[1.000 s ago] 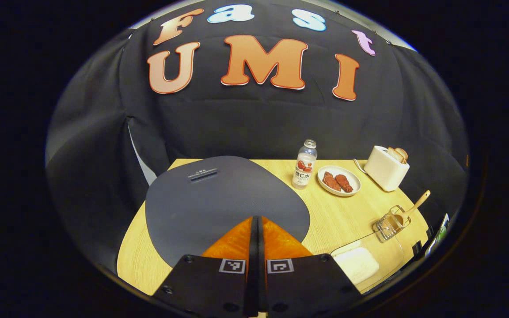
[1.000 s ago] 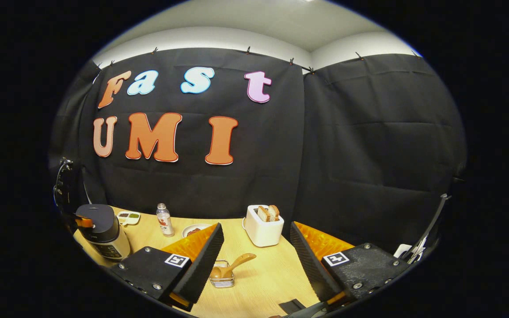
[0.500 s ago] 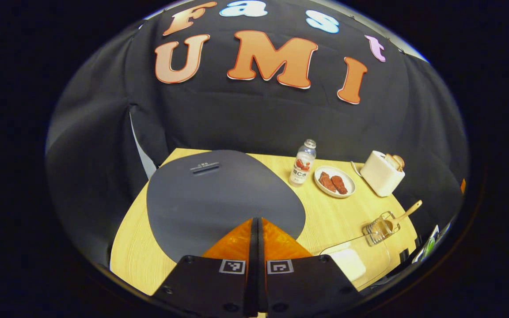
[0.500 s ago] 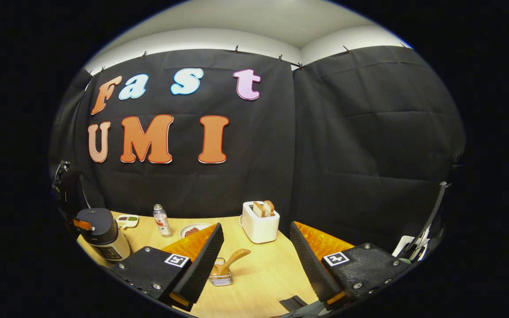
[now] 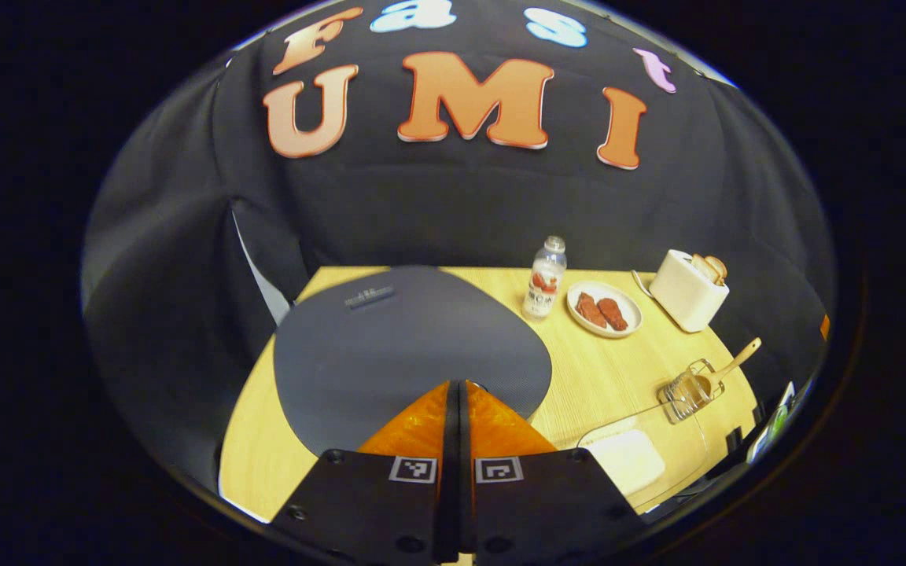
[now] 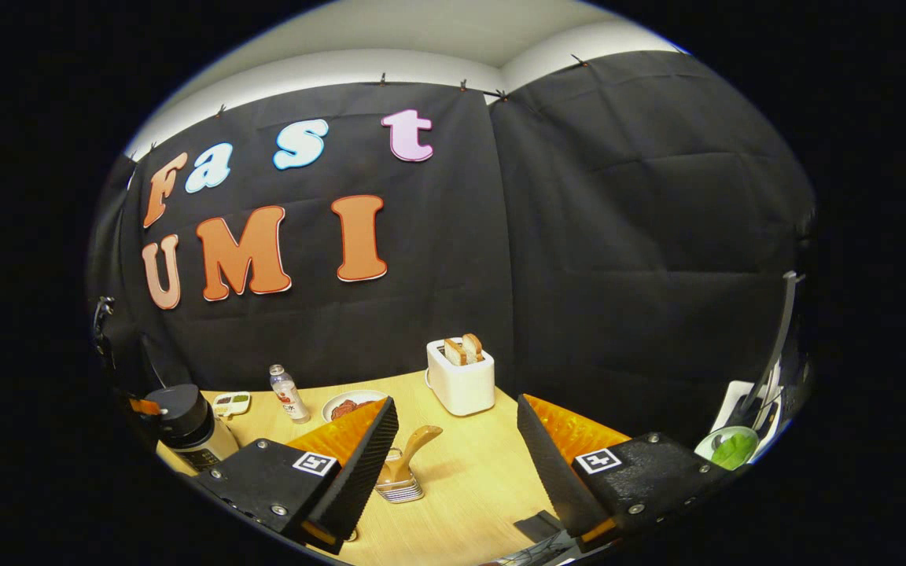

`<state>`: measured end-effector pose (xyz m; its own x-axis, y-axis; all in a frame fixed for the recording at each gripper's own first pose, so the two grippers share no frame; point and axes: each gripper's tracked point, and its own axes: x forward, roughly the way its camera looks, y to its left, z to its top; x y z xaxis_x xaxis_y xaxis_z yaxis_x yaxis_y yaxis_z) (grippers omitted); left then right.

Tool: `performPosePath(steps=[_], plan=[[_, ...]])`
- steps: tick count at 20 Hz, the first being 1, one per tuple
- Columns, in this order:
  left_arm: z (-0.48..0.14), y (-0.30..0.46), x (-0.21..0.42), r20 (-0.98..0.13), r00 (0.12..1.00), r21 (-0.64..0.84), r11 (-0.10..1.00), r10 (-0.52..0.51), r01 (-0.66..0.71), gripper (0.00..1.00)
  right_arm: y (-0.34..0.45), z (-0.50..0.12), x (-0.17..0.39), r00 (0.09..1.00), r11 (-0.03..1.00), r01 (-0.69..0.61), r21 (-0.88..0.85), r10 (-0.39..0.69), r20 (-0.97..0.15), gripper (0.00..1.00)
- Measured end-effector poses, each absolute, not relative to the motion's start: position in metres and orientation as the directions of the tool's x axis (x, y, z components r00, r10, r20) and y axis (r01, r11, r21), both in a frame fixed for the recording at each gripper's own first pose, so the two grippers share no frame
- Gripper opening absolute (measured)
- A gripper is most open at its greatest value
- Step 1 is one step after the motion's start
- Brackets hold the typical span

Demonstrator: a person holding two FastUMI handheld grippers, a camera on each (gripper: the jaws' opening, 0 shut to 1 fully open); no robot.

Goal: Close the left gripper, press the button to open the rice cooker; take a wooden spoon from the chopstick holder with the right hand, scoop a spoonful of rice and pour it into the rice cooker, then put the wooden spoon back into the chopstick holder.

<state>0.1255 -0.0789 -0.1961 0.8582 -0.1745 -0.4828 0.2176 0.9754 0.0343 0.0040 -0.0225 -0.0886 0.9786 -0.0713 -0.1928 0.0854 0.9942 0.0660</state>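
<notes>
On the rice cooker (image 5: 410, 346) lid, small unreadable print.

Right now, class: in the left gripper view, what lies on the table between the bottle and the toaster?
A white plate holding two reddish-brown pieces of food lies between the bottle and the toaster, as the left gripper view shows.
</notes>
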Motion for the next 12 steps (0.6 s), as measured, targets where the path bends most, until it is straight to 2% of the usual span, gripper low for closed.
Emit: performPosePath(steps=[3, 4, 6, 8, 12], plan=[[-0.118, -0.079, 0.128, -0.308, 0.936, 0.048, 0.980, -0.172, 0.196, 0.01, -0.017, -0.108, 0.011, 0.973, 0.985, 0.079, 0.152, -0.043, -0.228, 0.94], [-0.100, -0.079, 0.126, -0.281, 0.943, 0.025, 0.981, -0.179, 0.193, 0.04, -0.014, -0.115, 0.015, 0.969, 0.981, 0.078, 0.177, -0.033, -0.244, 0.94], [-0.072, -0.070, 0.117, -0.222, 0.960, 0.000, 0.985, -0.170, 0.175, 0.01, -0.009, -0.133, 0.024, 0.961, 0.974, 0.075, 0.215, -0.013, -0.275, 0.95], [-0.056, -0.057, 0.111, -0.184, 0.972, -0.016, 0.989, -0.148, 0.148, 0.04, -0.001, -0.155, 0.033, 0.949, 0.970, 0.069, 0.234, 0.008, -0.314, 0.95], [-0.019, -0.029, 0.098, -0.095, 0.992, 0.016, 0.997, -0.077, 0.079, 0.04, 0.020, -0.196, 0.054, 0.912, 0.938, 0.056, 0.341, 0.091, -0.400, 0.94]])
